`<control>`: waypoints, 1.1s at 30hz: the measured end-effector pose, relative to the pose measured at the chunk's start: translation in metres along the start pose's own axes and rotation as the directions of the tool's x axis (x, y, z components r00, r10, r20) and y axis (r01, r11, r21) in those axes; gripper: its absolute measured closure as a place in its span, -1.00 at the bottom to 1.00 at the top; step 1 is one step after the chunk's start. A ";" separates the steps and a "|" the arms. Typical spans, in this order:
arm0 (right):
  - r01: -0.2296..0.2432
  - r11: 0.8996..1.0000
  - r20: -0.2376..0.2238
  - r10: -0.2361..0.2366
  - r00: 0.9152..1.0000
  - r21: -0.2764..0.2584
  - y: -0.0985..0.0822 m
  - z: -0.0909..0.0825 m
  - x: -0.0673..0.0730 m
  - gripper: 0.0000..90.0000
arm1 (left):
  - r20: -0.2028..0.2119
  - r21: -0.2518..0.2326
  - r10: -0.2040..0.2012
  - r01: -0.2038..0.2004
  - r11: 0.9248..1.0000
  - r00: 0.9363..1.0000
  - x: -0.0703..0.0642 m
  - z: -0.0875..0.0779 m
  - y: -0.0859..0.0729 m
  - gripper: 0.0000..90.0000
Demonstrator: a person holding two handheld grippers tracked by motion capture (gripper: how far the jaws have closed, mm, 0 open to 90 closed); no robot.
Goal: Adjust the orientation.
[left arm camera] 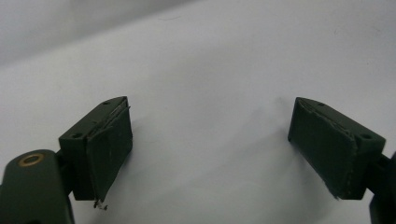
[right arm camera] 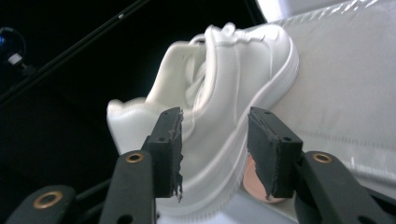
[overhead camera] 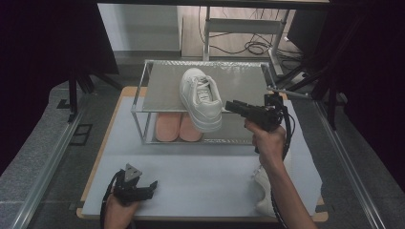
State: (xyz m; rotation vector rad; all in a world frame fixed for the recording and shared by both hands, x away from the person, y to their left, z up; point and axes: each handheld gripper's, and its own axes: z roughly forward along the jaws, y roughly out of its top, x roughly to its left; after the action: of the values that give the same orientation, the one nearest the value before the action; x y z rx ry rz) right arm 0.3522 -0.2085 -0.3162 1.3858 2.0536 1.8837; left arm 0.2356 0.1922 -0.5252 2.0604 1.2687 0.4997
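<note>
Right gripper (overhead camera: 230,105) part open, empty, just beside shoe (overhead camera: 201,98) overhanging shelf (overhead camera: 160,90) edge. Left gripper (left arm camera: 210,144) wide open, empty, over mat (overhead camera: 200,176).

The high view is dim and soft, with black surroundings at both sides and the pale table (overhead camera: 200,176) the brightest area, lit from above. In the right gripper view the white shoe (right arm camera: 224,93) is overexposed and blurred, its detail washed out, with glare on the shelf (right arm camera: 345,93) against a black background. The left gripper view is evenly lit, and faint soft shadows lie on the table.
</note>
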 end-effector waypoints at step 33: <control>0.180 0.980 -0.038 -0.177 0.983 0.085 -0.042 0.036 0.036 1.00 | -0.004 -0.006 -0.006 0.006 1.000 1.000 -0.001 0.000 -0.001 -0.69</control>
State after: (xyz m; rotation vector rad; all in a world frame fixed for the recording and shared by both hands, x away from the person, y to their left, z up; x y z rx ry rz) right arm 0.3264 -0.1527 -0.3415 1.1502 2.2166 1.7736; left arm 0.2347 0.1919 -0.5258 2.0506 1.2740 0.5050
